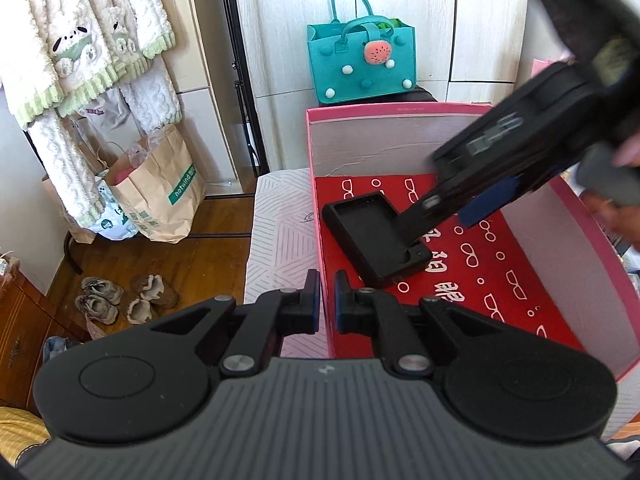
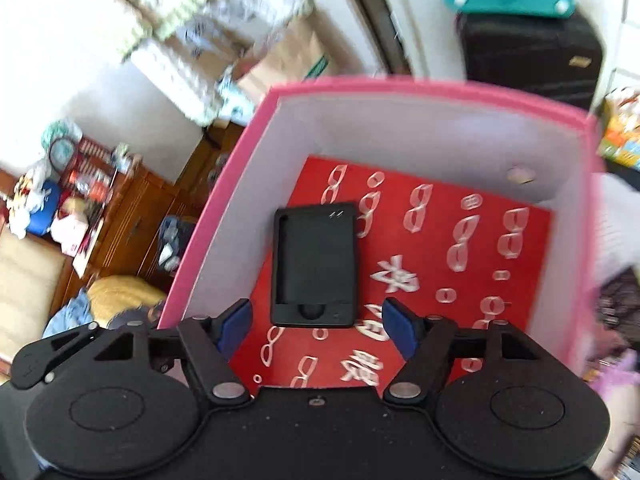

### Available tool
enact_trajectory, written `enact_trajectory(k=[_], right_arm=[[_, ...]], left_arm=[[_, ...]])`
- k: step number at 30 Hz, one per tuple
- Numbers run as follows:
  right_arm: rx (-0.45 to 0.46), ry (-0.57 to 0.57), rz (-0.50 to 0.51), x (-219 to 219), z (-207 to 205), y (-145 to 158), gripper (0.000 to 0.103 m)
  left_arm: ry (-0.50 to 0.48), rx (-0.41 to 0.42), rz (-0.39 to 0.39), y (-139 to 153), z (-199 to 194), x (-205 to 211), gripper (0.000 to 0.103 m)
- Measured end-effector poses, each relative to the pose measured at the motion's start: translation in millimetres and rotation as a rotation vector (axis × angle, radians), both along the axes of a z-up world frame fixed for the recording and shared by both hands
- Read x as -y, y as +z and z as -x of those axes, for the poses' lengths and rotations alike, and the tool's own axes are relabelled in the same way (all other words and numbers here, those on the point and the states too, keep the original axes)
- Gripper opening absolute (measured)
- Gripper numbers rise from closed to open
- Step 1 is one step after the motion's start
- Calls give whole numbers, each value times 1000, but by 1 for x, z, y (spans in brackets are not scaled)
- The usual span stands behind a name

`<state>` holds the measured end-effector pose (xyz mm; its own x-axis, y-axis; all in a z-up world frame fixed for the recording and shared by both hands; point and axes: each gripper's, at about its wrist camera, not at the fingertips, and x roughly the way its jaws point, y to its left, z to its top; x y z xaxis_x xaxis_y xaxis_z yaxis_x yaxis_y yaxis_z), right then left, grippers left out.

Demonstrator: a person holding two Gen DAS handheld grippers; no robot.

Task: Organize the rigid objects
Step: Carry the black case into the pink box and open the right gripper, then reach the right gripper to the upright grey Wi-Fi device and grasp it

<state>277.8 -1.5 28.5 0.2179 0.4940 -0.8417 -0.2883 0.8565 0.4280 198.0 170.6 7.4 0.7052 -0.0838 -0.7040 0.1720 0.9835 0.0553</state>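
Hovering over an open pink box (image 1: 400,109), my right tongs (image 2: 316,324) stand with jaws spread wide and nothing between the blue pads (image 2: 236,322); the black rectangular tray (image 2: 314,264) lies flat on the box's floor just beyond the fingertips, apart from them. The floor of the box is covered by a red sheet (image 2: 480,280) printed with white spectacles and characters, and the tray sits toward its left side, close to the left wall. Seen from my left wrist, the same tray (image 1: 372,236) lies at an angle with its hollow side up, and one finger of my right tongs (image 1: 440,216) reaches down over its near end; whether that finger touches the tray I cannot tell. My left tongs (image 1: 327,300) are closed, the pads pinched on the thin near-left wall of the box at its pink rim. The box rests on a surface under a pale patterned cloth (image 1: 280,232). Behind it a teal felt handbag (image 1: 360,60) stands on a dark case against white cupboard doors. To the left, paper shopping bags (image 1: 160,192) sit on the wooden floor near two pairs of shoes (image 1: 128,300).
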Motion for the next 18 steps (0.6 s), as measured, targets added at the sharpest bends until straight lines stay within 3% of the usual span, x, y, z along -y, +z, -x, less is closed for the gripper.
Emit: enact_trajectory(k=[6,12,14,18], right_arm=[[117,30,-9,33,24,40,76],[383,-11,42,84,75,75,75],[469,-25,95,100,88,79,75],[547,-77,130,136,108,69,75]], left_arm=[[-14,-5,-14,1,4,-3,4],[-5,6,-37,1,7,3,4],[-1,7,-34,1,8,2,4],[6,6,-32,1,8,2,4]])
